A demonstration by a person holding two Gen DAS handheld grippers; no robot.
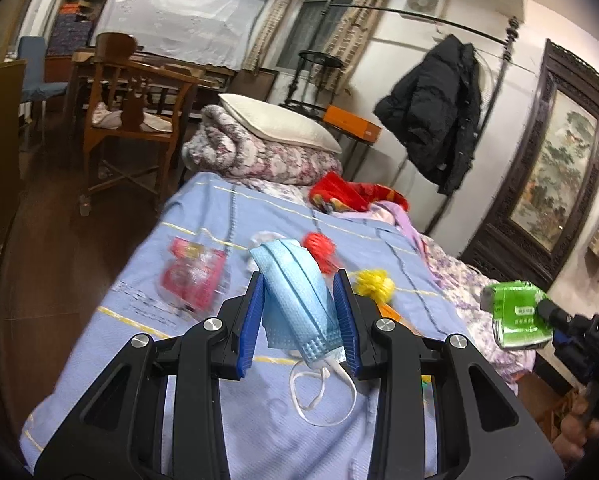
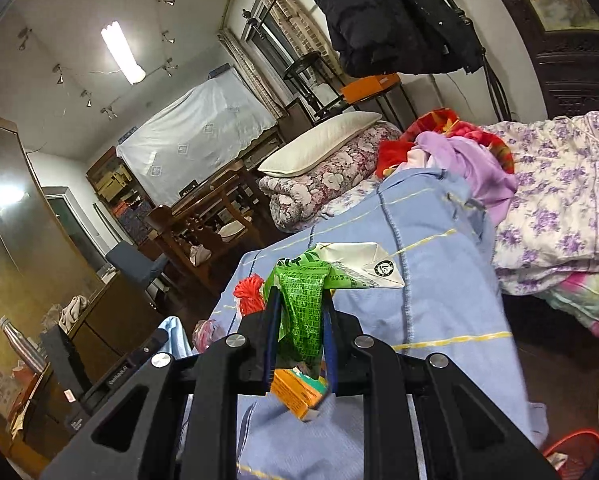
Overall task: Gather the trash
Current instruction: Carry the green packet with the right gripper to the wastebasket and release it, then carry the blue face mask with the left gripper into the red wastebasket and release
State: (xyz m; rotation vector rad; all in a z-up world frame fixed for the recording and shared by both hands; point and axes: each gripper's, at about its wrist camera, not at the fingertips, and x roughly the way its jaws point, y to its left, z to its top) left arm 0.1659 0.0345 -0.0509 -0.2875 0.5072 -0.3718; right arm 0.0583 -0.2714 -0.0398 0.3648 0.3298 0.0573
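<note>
My left gripper (image 1: 299, 284) is shut on a crumpled light-blue face mask (image 1: 295, 296), held above the blue bedspread (image 1: 147, 360); its white ear loops hang down. My right gripper (image 2: 299, 300) is shut on a green printed wrapper (image 2: 303, 308), lifted over the bed; the wrapper also shows at the right of the left wrist view (image 1: 515, 316). On the bedspread lie a red-and-pink plastic wrapper (image 1: 191, 276), a red yarn ball (image 1: 319, 248), a yellow yarn ball (image 1: 375, 284), a white folded paper (image 2: 359, 264) and an orange-green box (image 2: 299, 396).
A folded floral quilt with a pillow (image 1: 275, 128) sits at the bed's far end, beside red and purple clothes (image 2: 459, 152). A wooden chair (image 1: 135, 120) stands left of the bed. A black coat (image 1: 435, 108) hangs on a rack. A red mesh basket (image 2: 575, 448) stands on the floor at right.
</note>
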